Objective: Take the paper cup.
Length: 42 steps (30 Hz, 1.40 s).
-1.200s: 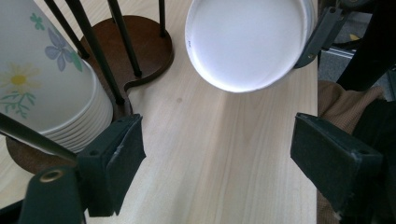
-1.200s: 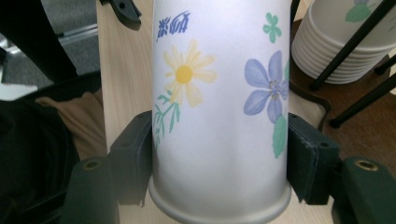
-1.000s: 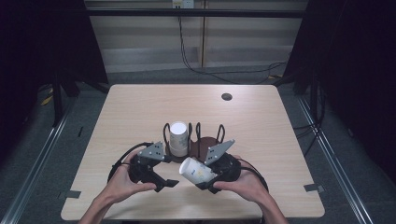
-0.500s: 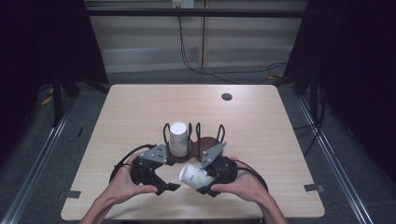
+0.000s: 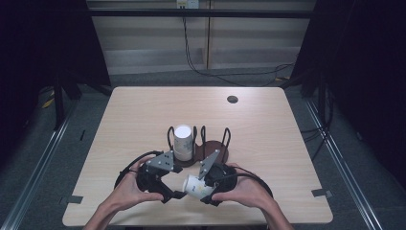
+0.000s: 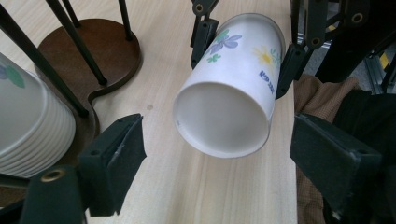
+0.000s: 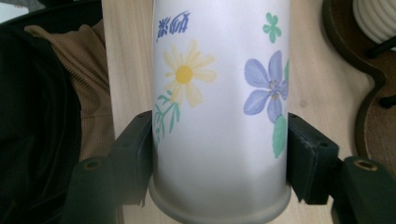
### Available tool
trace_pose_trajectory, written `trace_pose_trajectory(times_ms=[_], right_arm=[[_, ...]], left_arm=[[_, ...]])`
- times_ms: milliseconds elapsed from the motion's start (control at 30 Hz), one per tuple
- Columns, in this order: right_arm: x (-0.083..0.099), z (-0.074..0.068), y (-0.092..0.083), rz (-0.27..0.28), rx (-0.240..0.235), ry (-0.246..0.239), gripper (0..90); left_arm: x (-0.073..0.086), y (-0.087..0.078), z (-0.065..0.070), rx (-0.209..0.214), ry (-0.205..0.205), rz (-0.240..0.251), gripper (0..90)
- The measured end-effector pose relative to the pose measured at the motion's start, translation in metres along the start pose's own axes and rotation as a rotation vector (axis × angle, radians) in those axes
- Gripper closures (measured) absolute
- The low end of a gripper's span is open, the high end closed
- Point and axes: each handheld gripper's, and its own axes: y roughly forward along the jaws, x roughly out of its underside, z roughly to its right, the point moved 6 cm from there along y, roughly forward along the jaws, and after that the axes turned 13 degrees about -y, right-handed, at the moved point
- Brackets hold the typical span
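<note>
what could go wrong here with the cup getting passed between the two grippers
The right gripper clamps the paper cup by its thin wall near the rim, so a harder squeeze may dent it. The left gripper has just been closing, its jaws either side of the cup's bottom end without touching; off centre, one jaw could knock the cup askew. The cup holder and its cup stack stand close behind, so a swing might bump them.

1 loose paper cup (image 5: 197, 186), 1 cup stack (image 5: 183, 142), 1 wire rack (image 5: 218, 146), 2 grippers, 1 table (image 5: 268, 134)
</note>
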Motion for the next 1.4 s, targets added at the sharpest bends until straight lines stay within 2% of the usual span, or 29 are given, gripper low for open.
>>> trace_pose_trajectory(times_ms=[67,233,267,300,333,400,533,567,833,967,1167,1400], right_arm=[[-0.001,-0.001,0.001,-0.005,0.001,-0.007,33.4],[-0.006,-0.004,-0.001,-0.009,0.008,-0.022,33.4],[-0.007,-0.005,-0.001,-0.009,0.0,-0.029,33.4],[-0.007,-0.005,0.0,-0.008,-0.001,-0.029,33.4],[-0.007,-0.004,0.0,-0.006,-0.004,-0.028,33.3],[-0.008,-0.003,0.002,0.01,-0.016,-0.015,33.3],[-0.01,-0.004,0.007,0.002,-0.028,-0.019,33.3],[-0.011,-0.004,0.008,0.003,-0.028,-0.034,33.3],[-0.014,-0.005,0.01,0.022,-0.039,-0.037,33.3],[-0.015,-0.008,0.013,0.013,-0.048,-0.045,33.3],[-0.015,-0.008,0.014,0.014,-0.052,-0.05,33.1],[-0.018,-0.01,0.015,0.028,-0.068,-0.056,32.8]], left_arm=[[0.001,0.002,0.002,0.008,0.003,0.0,23.6],[0.001,0.005,0.001,0.03,-0.005,-0.027,23.0],[0.0,0.006,0.0,0.009,-0.012,-0.025,22.3],[-0.001,0.007,-0.001,-0.001,-0.041,-0.022,20.7],[-0.001,0.008,-0.002,0.007,-0.049,-0.029,19.6],[0.0,0.009,-0.001,0.02,-0.045,-0.034,21.5],[0.002,0.012,0.001,0.044,-0.021,-0.067,26.0],[0.003,0.012,0.001,0.045,-0.025,-0.075,26.6],[0.005,0.015,0.004,0.068,-0.007,-0.096,30.7],[0.008,0.017,0.006,0.07,0.01,-0.122,32.6],[0.009,0.017,0.005,0.089,-0.007,-0.121,32.4],[0.012,0.017,0.005,0.116,-0.027,-0.144,32.3]])
